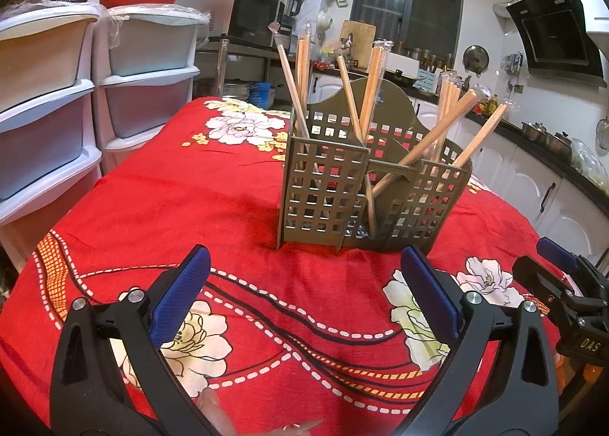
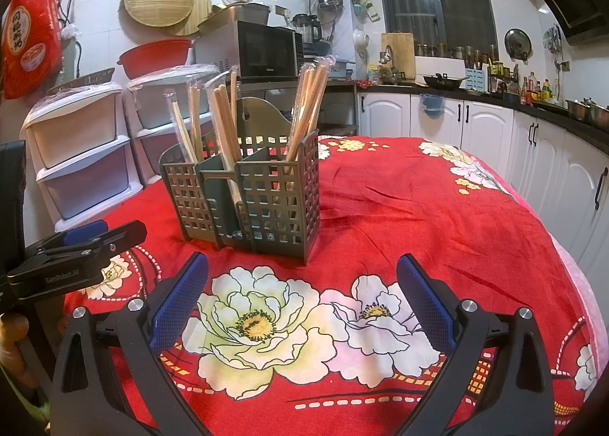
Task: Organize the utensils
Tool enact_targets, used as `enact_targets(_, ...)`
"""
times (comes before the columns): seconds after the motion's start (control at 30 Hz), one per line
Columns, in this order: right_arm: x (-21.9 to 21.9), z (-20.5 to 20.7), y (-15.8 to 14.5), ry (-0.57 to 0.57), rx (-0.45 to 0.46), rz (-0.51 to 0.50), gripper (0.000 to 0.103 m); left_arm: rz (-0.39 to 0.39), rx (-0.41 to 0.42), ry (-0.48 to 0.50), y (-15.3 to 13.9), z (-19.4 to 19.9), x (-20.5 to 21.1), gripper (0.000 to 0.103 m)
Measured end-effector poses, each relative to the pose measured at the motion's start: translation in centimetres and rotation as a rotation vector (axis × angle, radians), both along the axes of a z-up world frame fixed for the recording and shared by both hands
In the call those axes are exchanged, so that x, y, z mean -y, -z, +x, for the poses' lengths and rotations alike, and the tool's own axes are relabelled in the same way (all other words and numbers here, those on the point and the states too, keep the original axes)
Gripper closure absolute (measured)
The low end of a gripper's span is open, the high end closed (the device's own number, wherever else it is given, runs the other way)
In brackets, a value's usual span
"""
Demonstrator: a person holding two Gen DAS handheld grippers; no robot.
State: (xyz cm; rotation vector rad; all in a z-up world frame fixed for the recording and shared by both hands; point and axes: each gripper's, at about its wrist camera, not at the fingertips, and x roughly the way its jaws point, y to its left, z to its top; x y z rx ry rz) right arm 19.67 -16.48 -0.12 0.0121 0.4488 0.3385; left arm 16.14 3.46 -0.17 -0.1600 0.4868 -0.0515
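Cluttered kitchen behind; red floral tablecloth (image 2: pixel 399 207) bore slotted utensil caddy (image 2: pixel 262 200) mid-table, crammed with wrapped chopsticks (image 1: pixel 371 78) leaning in compartments. Looked light, stiff, slippery in film: best pinched near upper ends. Left gripper (image 1: pixel 304 297), right gripper (image 2: pixel 302 295): both spread wide, empty, short of caddy

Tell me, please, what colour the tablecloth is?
Red floral tablecloth with white flowers; clearest in the right wrist view.

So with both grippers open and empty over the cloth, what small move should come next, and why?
Probably none beyond easing back. The wrapped chopsticks all stand in the grid utensil holder, and no loose utensil shows on the red floral tablecloth. The left gripper and right gripper are open and hold nothing, so the sorting looks done.
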Motion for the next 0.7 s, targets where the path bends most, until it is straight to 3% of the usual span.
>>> enact_targets(0.7,0.16,-0.04,0.03,0.001,0.0,-0.001,0.007,0.0,-0.004,-0.012,0.09,-0.02,-0.19,0.012)
